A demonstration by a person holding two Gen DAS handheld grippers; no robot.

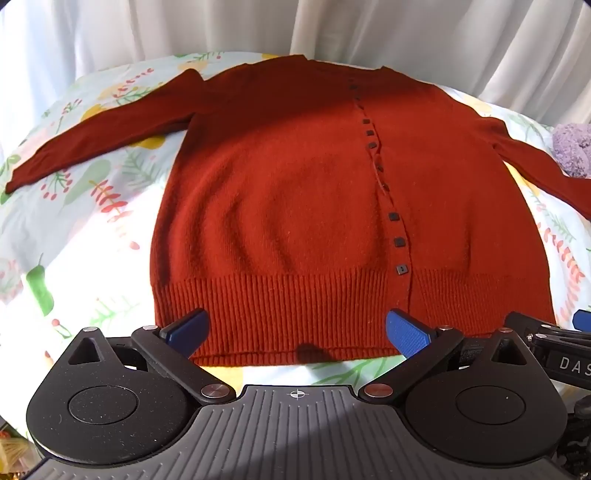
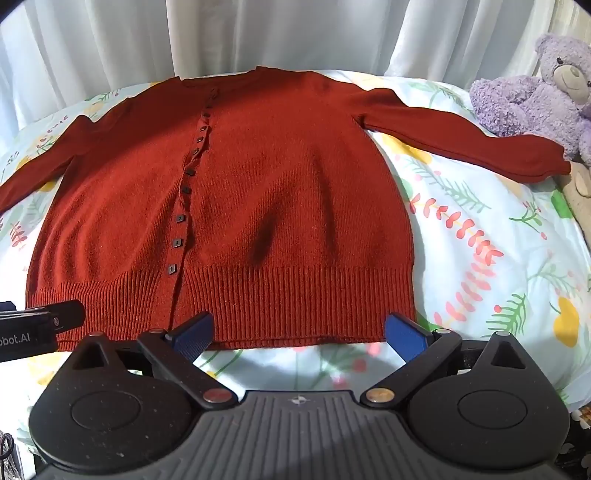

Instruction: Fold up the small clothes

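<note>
1. A rust-red cardigan [image 1: 295, 206] lies flat on the bed [image 1: 74, 229], buttoned, sleeves spread out to both sides, over a leaf-print sheet.
2. The left claw [image 1: 297, 332] hangs at the ribbed hem [image 1: 280, 306], its blue fingers wide apart and holding nothing.
3. The right claw [image 2: 299, 334] sits beside it at the same hem, spread just as wide.
4. A purple teddy bear [image 2: 535, 96] rests near the right sleeve's cuff [image 2: 546, 158].

Cardigan [image 2: 236, 206] lies flat on the bedsheet [image 2: 498, 258]; teddy bear [image 2: 543, 99] right of the cardigan; curtain [image 2: 258, 33] behind the cardigan.
</note>
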